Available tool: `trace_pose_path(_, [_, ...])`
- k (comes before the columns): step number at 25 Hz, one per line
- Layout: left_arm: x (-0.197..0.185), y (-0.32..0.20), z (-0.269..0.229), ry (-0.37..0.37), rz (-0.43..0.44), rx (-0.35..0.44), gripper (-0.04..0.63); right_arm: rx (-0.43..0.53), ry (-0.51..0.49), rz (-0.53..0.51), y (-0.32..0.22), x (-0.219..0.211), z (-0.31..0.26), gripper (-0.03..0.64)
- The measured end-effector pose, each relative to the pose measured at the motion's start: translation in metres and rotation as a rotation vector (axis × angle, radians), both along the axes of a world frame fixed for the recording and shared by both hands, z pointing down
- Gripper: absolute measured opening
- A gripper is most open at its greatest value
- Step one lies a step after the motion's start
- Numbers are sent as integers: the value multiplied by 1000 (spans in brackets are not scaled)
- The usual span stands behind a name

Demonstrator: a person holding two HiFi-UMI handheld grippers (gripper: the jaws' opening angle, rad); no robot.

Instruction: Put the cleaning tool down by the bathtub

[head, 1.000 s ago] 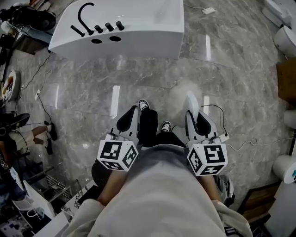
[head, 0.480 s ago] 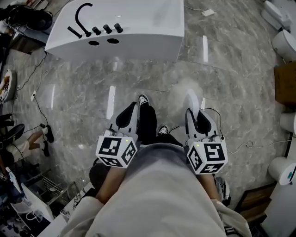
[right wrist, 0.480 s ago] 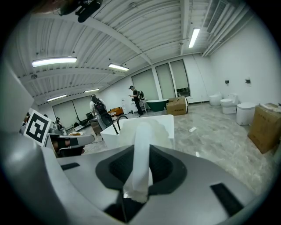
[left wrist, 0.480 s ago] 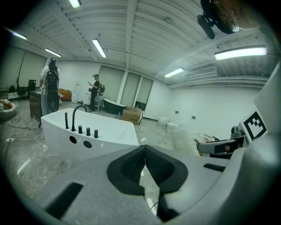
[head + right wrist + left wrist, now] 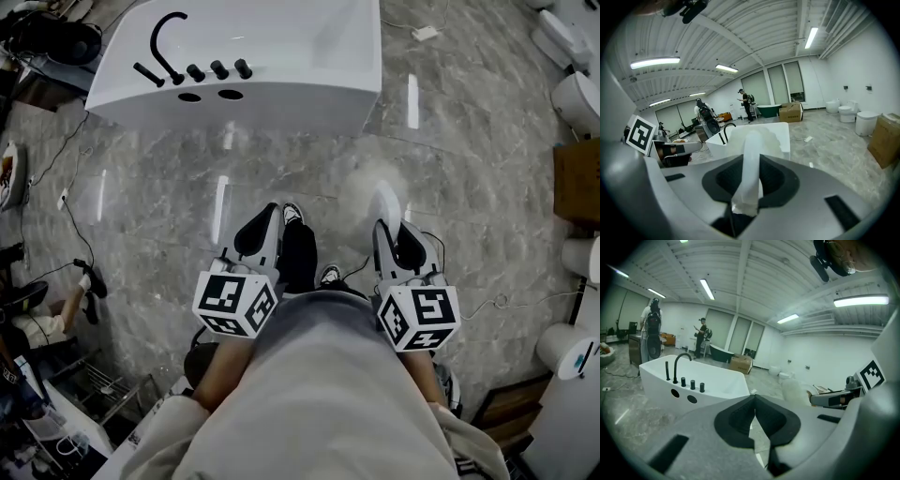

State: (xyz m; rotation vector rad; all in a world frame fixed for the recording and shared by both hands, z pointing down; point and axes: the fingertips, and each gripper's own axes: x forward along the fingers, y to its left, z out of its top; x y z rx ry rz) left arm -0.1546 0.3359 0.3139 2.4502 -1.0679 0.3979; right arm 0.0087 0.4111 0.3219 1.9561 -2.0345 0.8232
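The white bathtub (image 5: 281,66) with a black faucet (image 5: 164,42) stands on the marble floor ahead of me. My right gripper (image 5: 387,223) is shut on a white cleaning tool (image 5: 380,195), whose handle (image 5: 751,159) runs up between the pads toward a pale fluffy head. The tool is held above the floor, short of the tub's near wall. My left gripper (image 5: 274,216) is level with it on the left, its jaws shut with nothing between them (image 5: 754,401). The tub (image 5: 712,385) also shows in the left gripper view, and behind the tool as the bathtub (image 5: 780,133) in the right gripper view.
My feet (image 5: 292,214) stand between the grippers. A cardboard box (image 5: 577,183) and white toilets (image 5: 581,89) line the right side. Cables (image 5: 80,225) and clutter lie at the left. People (image 5: 652,329) stand far behind the tub.
The view has shifted a little toward the bathtub, which now sits slightly lower and larger in the head view. Both grippers keep the same pose and grip.
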Motion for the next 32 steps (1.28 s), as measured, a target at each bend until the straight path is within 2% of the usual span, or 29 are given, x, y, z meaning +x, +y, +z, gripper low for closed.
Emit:
trace_pose_path(9, [-14, -76, -6, 13, 3, -12, 9, -22, 5, -8, -75, -16, -4, 78])
trace_pose_path(23, [-26, -186, -19, 45, 55, 14, 9, -4, 42, 46, -178, -26, -23, 78])
trace_pose_path(32, [-49, -232, -20, 61, 47, 19, 9, 8, 68, 46, -229, -43, -29, 78])
